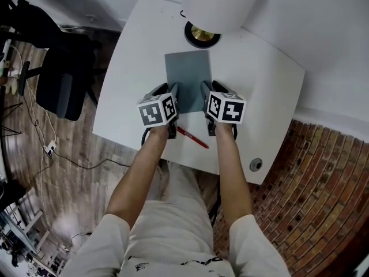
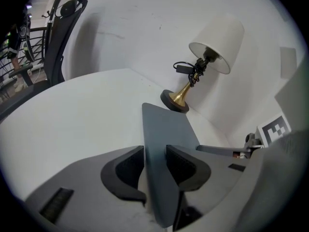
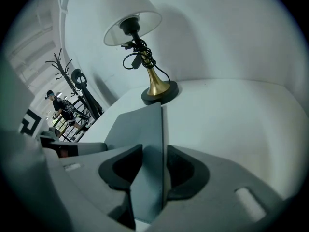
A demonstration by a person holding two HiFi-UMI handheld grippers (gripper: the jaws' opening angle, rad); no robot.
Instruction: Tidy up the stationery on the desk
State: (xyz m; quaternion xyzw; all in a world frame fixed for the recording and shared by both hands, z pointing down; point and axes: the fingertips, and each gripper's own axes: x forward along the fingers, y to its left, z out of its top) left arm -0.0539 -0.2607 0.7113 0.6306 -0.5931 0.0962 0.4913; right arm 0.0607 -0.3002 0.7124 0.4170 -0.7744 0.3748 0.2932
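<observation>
A flat grey-blue notebook point(image 1: 187, 71) lies in the middle of the white desk point(image 1: 132, 62). My left gripper point(image 1: 172, 94) is shut on the notebook's near left edge point(image 2: 161, 144). My right gripper point(image 1: 206, 94) is shut on its near right edge point(image 3: 147, 144). In both gripper views the notebook runs out from between the jaws toward the lamp. A red pen point(image 1: 192, 137) lies on the desk just behind the grippers, between my forearms, near the front edge.
A table lamp with a brass foot point(image 1: 202, 34) and white shade point(image 1: 222, 2) stands right behind the notebook's far edge. A round cable hole point(image 1: 256, 164) sits at the desk's near right corner. A dark office chair point(image 1: 57, 79) stands left of the desk.
</observation>
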